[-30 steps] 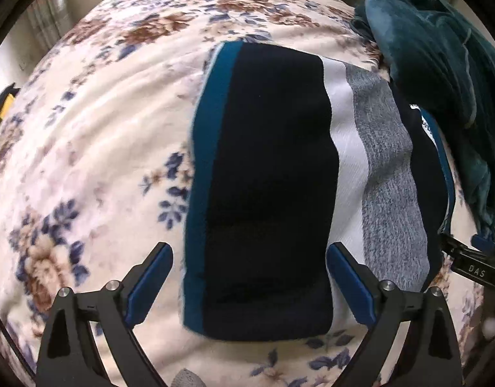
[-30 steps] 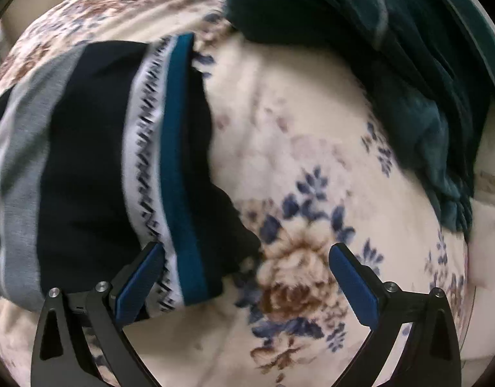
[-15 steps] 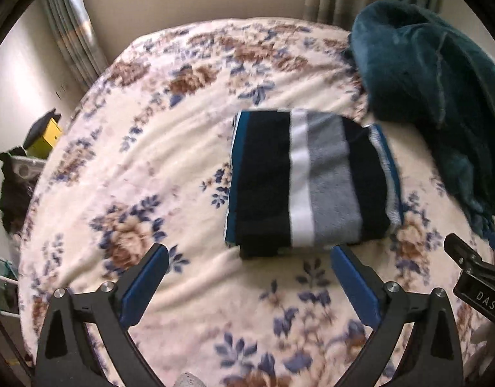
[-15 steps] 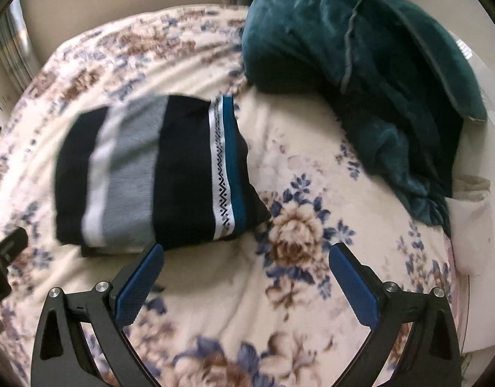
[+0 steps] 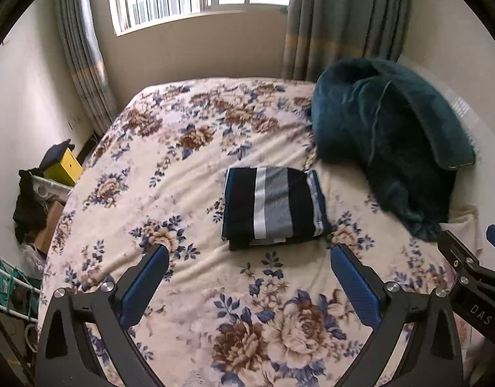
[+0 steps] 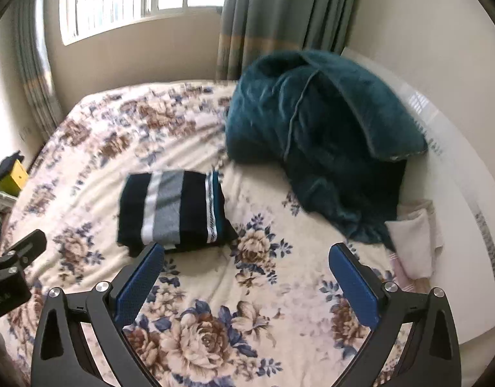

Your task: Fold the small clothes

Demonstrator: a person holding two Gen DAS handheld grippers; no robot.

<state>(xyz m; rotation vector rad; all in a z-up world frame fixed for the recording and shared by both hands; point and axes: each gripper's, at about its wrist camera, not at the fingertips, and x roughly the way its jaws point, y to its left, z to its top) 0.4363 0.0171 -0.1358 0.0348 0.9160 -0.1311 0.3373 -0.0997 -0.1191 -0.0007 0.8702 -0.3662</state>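
Note:
A folded striped garment (image 5: 273,208), dark navy with white, grey and teal bands, lies flat on the floral bedspread (image 5: 183,167). It also shows in the right wrist view (image 6: 174,211). My left gripper (image 5: 249,258) is open and empty, held back above the bed, well short of the garment. My right gripper (image 6: 247,254) is open and empty too, to the right of the garment and apart from it. Part of the right gripper shows at the right edge of the left wrist view (image 5: 470,277).
A heaped teal blanket (image 5: 386,138) lies at the bed's far right, also in the right wrist view (image 6: 318,129). A white pillow (image 6: 415,242) lies beneath it. A yellow box (image 5: 62,166) and clutter stand left of the bed. Window and curtains (image 5: 341,16) are behind.
Both grippers have pulled back and up from the folded garment, which now looks small in the middle of the bed. The garment stays folded where it lay.

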